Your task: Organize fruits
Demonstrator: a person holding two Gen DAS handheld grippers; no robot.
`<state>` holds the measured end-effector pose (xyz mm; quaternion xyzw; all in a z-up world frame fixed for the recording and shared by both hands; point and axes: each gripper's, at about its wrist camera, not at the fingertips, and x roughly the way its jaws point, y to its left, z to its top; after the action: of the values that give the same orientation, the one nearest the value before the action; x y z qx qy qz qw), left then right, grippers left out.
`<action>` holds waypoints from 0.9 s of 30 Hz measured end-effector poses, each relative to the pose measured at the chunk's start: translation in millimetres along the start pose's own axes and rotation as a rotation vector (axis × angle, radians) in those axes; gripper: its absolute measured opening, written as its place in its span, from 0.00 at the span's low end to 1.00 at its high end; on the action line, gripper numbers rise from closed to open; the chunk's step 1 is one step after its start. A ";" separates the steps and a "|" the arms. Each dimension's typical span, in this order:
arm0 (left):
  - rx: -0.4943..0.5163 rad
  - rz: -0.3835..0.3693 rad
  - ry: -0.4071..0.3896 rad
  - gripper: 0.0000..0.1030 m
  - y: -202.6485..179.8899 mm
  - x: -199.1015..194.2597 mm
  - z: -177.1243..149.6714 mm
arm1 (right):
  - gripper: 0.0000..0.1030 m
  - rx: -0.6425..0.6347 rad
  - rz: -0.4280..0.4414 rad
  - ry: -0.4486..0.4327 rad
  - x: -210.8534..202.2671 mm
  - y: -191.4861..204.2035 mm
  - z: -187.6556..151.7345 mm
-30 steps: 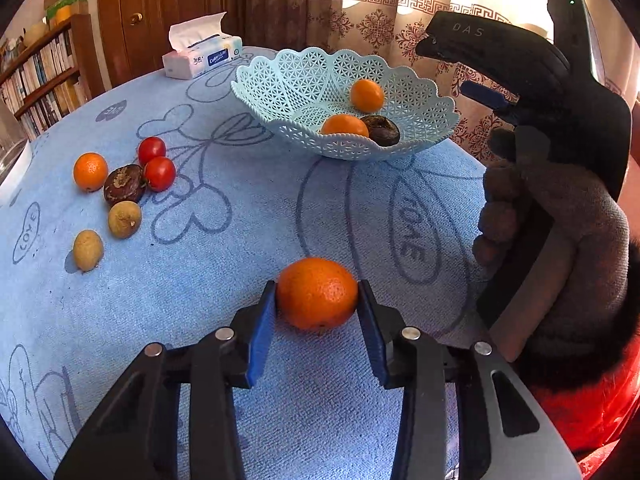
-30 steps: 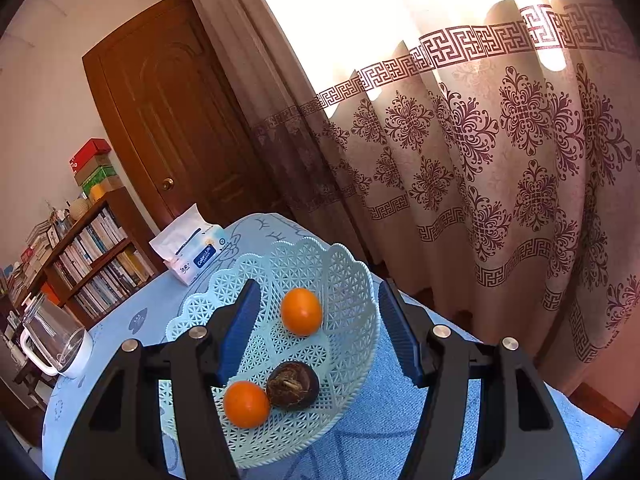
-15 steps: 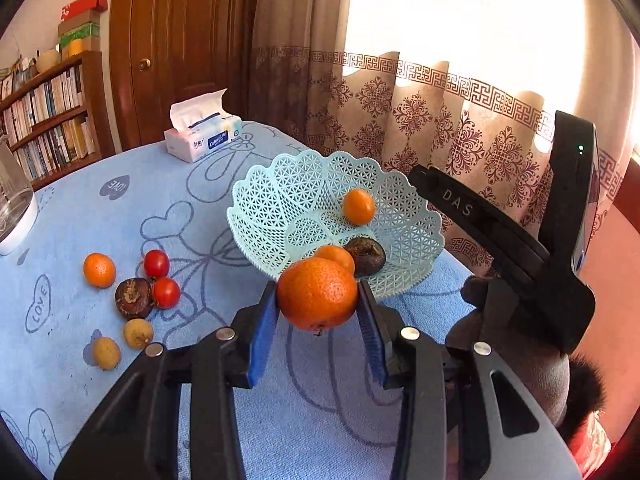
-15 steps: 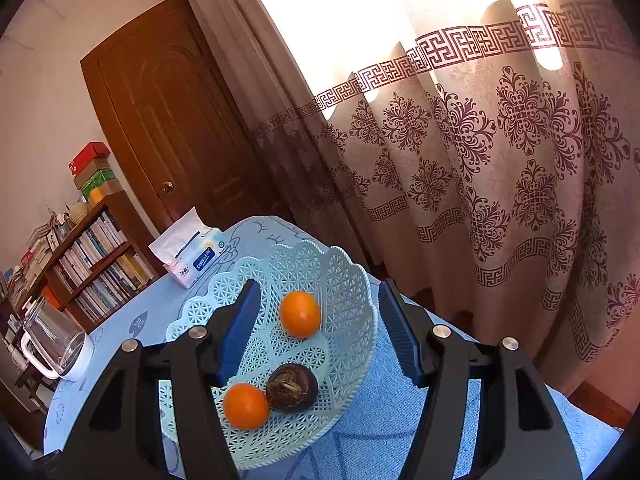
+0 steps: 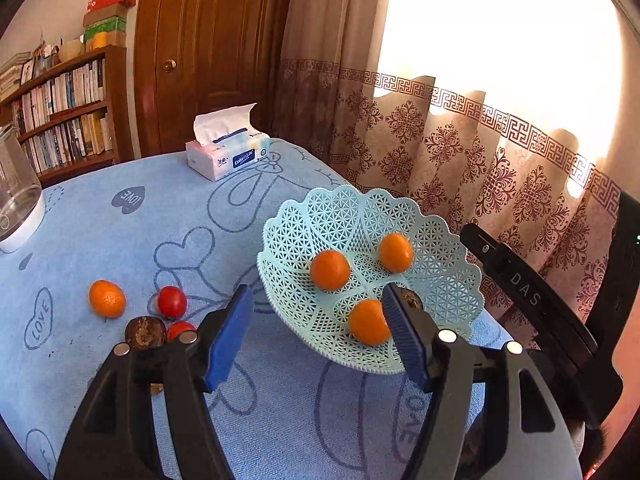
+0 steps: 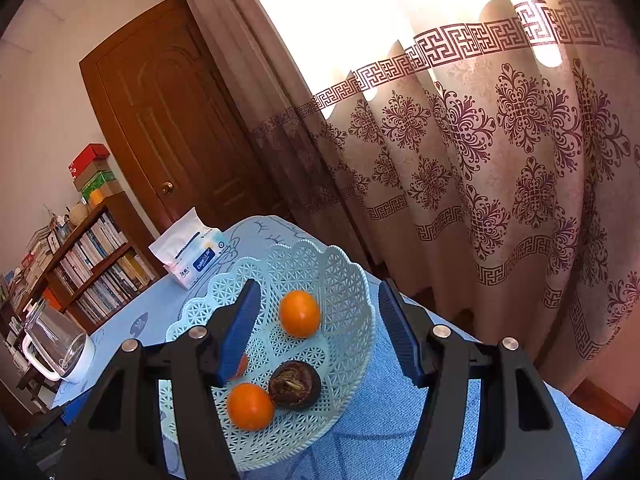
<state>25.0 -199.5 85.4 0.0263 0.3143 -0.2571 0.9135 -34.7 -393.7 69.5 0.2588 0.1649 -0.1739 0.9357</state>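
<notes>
Blue towelling with drawn hearts covers the table (image 5: 120, 240), with a brown door, a bookshelf and a patterned curtain behind it.

From the left wrist view, the left gripper (image 5: 320, 328) hovers over the near edge of the pale green lattice basket (image 5: 292, 232). Its jaws have just been opening and now stand apart with nothing between the blue pads. Three oranges lie in the basket: one at the near rim (image 5: 368, 322), one toward the left of the middle (image 5: 330, 270) and one farther right (image 5: 395, 253). A dark fruit (image 5: 412, 300) peeks out behind the right finger. On the cloth to the left lie another orange (image 5: 107, 299), two tomatoes (image 5: 172, 301) and a dark brown fruit (image 5: 145, 332), close together. A tissue box (image 5: 228, 156) sits at the far side of the table, and a glass jug (image 5: 16, 200) at the far left edge. The other gripper's black body (image 5: 552, 312) shows at the right.

From the right wrist view, the right gripper (image 6: 316, 328) hangs above the same basket (image 6: 348, 280), jaws apart and empty. Between its fingers lie an orange (image 6: 299, 314), a second orange nearer (image 6: 251, 406) and the dark fruit (image 6: 294, 385) touching it; a third orange is mostly hidden behind the left pad. The tissue box (image 6: 192, 254) stands beyond the basket, the jug (image 6: 60, 344) to the far left.
</notes>
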 end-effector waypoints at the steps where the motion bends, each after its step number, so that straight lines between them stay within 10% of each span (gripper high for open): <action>1: -0.010 0.004 0.000 0.75 2.8 -0.3 0.1 | 0.61 -0.001 0.000 0.000 0.0 0.1 0.0; 27: -0.198 0.244 -0.142 0.91 107.5 -71.8 -4.0 | 0.65 -0.171 0.011 -0.083 -15.1 32.4 -11.7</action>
<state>26.9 -73.0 112.3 -0.0439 0.2673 -0.1133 0.9559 -37.3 -357.7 79.8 0.1714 0.1390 -0.1644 0.9614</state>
